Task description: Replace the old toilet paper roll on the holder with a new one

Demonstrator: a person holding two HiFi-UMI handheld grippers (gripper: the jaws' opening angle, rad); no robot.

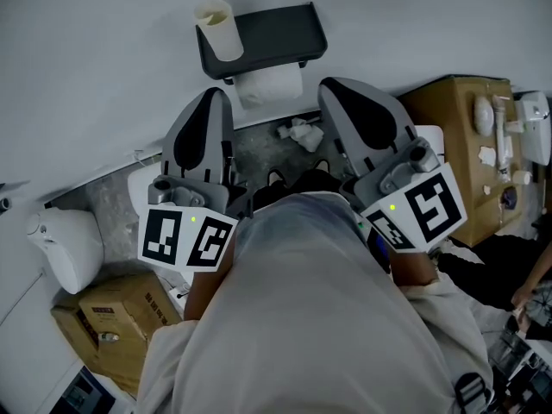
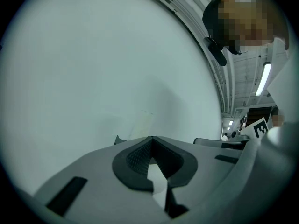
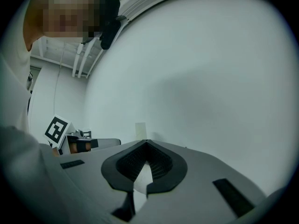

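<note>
Room: a plain white wall (image 1: 103, 50) closes the far side; below it runs a speckled grey floor (image 1: 259, 149).

Task items: the black holder (image 1: 276, 33) is fixed to the wall. The toilet paper roll (image 1: 269, 86) hangs directly under it, with a sheet hanging down the front. A bare cardboard tube (image 1: 216, 28) stands upright on the left end of the holder's top shelf.

Tongs: the left tongs (image 1: 211, 102) and the right tongs (image 1: 338, 91) are both fully closed, tips together, with nothing between them. Both point level at the wall. The left tip lies just below and left of the roll, the right tip just right of it; neither touches the roll or the holder.

Clearance: the wall around the holder is bare above and to the left. A strip of open floor runs along the foot of the wall between the two tongs.

Surrounding items:
- A crumpled tissue (image 1: 302, 133) lies on the floor below the roll, between the tongs.
- A white rounded fixture (image 1: 65, 248) sits at the left, with a cardboard box (image 1: 108, 317) just beside it, nearer the person.
- A brown cabinet (image 1: 453, 115) bounds the right side, close behind the right tongs; small white items (image 1: 485, 115) lie on its top.
- The person's torso (image 1: 319, 317) fills the lower centre of the head view and hides the floor beneath
</note>
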